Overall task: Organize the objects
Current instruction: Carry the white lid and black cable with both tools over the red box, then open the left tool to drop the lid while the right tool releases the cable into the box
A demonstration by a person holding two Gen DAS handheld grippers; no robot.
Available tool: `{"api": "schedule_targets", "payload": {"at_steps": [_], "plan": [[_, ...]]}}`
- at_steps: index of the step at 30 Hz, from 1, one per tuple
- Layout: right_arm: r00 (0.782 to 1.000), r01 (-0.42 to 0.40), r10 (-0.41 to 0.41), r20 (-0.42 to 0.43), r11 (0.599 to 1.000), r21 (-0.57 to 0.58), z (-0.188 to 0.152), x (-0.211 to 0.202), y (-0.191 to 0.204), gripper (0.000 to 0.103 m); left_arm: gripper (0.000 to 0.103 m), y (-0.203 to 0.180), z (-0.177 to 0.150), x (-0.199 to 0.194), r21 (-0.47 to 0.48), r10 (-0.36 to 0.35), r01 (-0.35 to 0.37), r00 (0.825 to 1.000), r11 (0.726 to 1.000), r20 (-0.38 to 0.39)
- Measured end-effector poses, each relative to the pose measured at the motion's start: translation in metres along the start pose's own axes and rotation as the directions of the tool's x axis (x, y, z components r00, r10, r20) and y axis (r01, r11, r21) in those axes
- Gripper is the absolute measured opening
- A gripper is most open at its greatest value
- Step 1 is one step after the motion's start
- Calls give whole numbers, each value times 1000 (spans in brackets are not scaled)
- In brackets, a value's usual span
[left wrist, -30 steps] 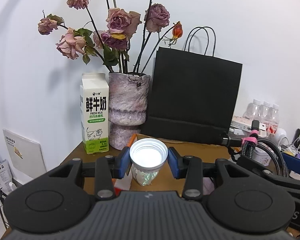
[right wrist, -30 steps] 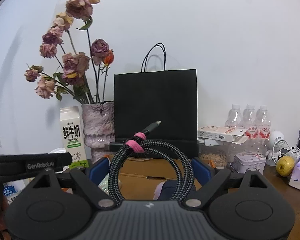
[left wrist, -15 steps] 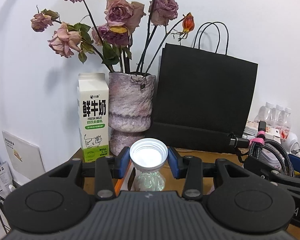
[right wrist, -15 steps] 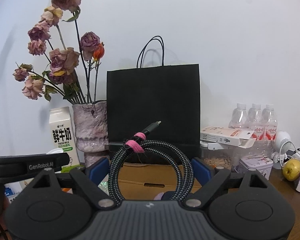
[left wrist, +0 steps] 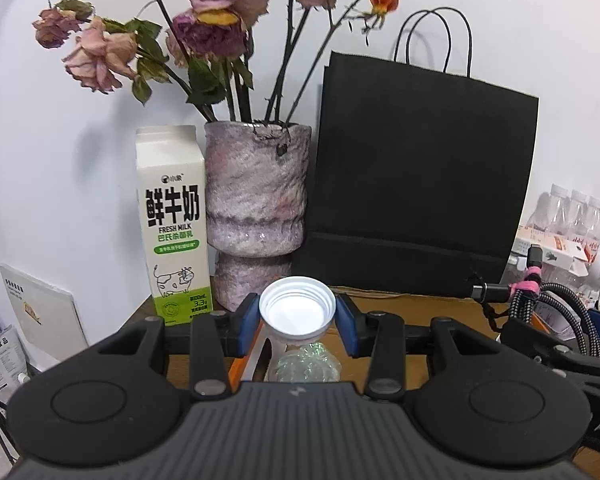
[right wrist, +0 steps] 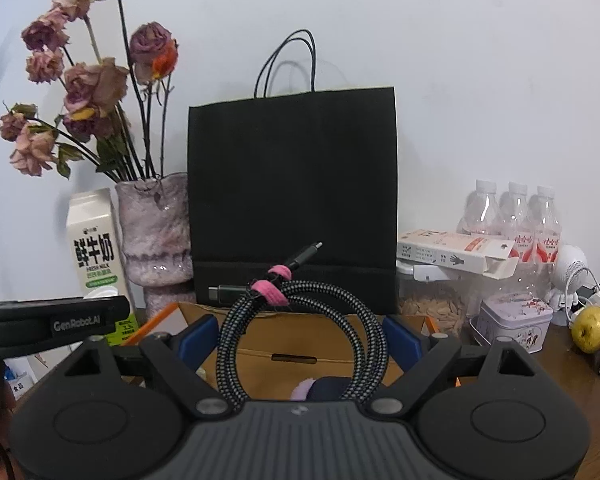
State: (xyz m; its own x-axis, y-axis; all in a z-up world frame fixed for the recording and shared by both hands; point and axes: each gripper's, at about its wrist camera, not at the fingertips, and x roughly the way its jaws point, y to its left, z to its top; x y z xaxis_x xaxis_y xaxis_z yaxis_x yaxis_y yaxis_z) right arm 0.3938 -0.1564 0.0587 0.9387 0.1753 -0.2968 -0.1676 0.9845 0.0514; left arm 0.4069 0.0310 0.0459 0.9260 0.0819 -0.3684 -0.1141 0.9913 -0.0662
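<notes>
Bottle (left wrist: 297, 314) sits cap-end toward the camera in the left gripper (left wrist: 297, 322), blue pads clenched on both sides just under the white cap; clear crinkled body hangs below, above the table (left wrist: 412, 310). Right gripper (right wrist: 300, 336) grasps a coiled cable (right wrist: 300, 332): braided loop stands between the pads, touching both as far as the view shows, pink strap (right wrist: 270, 288) on top, two plug ends sticking out.

Progress, as a judgement: both items are lifted and neither is placed yet. An open box (right wrist: 300, 354) lies just below and beyond the right gripper; a purple-and-dark item is already inside. Box looks like the likely target, so two drops are left.

Room: box mouth is open under the cable, but its front wall rises close to the loop's lower half. In the left view, the right gripper and cable sit just to the right of the bottle, so the two tools are near each other; one at a time seems safer. Orange box flap lies just below the left pads.

Farther back: milk carton (left wrist: 174, 224), vase (left wrist: 256, 208) with dried roses (left wrist: 220, 20), and black bag (left wrist: 420, 176) line the wall, close behind the box. Water bottles (right wrist: 512, 216), tin (right wrist: 514, 318) and pear (right wrist: 591, 324) crowd the right side.
</notes>
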Motion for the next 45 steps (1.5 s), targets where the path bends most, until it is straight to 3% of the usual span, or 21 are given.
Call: {"api": "schedule_targets", "payload": {"at_steps": [9,11,12,13,15,31,45], "plan": [[997,53,-54,-54,999,-14,-9,16,1,89,43,-4,-10,20,22,14,-13,999,1000,-38],[995,65,-66,-77,998,-11,-10,21,-1,89,63,-4,-10,22,22,23,-22,999,1000,-45],[992,79,-80,-95,997,-6,-11,24,-3,89,88,-3,-10,21,17,28,-27,999,999,-40],[990,90,-90,-110,996,-3,-12,26,-5,92,103,-2,-10,20,11,35,-35,999,999,-25],[986,107,-104,-134,994,18,-14,30,-9,103,103,-2,-10,17,11,58,-58,998,998,10],[988,100,-93,-123,994,53,-11,21,-14,103,103,0,-9,14,1,58,-58,998,998,-9],[995,70,-65,-71,995,69,-1,-22,-12,103,103,5,-14,-23,-10,45,-44,999,999,15]]}}
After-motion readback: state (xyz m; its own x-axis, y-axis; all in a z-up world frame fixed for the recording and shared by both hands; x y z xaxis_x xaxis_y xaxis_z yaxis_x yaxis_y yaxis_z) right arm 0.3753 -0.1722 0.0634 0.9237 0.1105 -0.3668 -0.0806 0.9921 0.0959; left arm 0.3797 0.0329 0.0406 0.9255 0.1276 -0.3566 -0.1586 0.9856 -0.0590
